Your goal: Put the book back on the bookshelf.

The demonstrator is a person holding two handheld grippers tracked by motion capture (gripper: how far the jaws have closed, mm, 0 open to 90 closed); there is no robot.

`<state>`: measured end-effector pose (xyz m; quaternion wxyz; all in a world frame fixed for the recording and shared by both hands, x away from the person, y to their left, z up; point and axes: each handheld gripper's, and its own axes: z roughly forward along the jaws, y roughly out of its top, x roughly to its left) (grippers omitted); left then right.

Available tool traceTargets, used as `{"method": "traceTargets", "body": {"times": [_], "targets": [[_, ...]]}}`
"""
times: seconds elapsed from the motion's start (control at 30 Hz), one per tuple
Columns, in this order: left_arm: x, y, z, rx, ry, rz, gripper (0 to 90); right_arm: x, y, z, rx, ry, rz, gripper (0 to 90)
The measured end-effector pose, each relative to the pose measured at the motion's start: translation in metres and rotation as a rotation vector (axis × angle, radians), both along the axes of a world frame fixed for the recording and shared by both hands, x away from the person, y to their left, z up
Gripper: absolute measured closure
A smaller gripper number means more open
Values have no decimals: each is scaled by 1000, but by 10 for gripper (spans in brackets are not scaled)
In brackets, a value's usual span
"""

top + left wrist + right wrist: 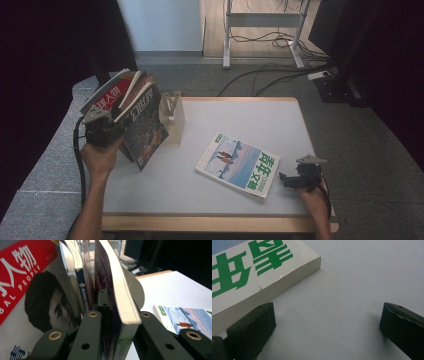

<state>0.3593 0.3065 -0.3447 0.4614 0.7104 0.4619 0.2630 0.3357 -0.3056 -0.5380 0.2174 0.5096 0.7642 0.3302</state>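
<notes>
Between the closed jaws of the left gripper (107, 131), a magazine bundle (131, 112) is clamped upright for shelving beside the bookend (172, 116); the right gripper (292, 181) rests open, just right of the flat magazine (237, 164).

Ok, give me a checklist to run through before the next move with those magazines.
1. Left gripper clamped on the bundle of magazines: ok, jaws closed on it in the left gripper view.
2. Bundle held tidy: not ok, the covers fan apart at the top.
3. Right gripper free: ok, jaws wide open with bare table between them.
4. Green-lettered magazine flat on the table: ok.
5. Right gripper lined up on that magazine: not ok, its edge lies beside one jaw, outside the gap.
6. Beige stand ready for magazines: cannot tell.
</notes>
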Motion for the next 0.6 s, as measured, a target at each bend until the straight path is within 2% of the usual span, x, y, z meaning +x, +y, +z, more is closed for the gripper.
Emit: {"method": "traceTargets", "body": {"times": [0.1,0.17,0.23,0.47,0.6], "targets": [[2,2,1,2,42,-15,788,0,0,0,0,0,0,0],[2,2,2,22,51,0,798,0,0,0,0,0,0,0],[2,1,3,36,49,18,821,0,0,0,0,0,0,0],[7,2,5,7,23,56,830,0,0,0,0,0,0,0],[9,1,10,9,12,70,830,0,0,0,0,0,0,0]]}}
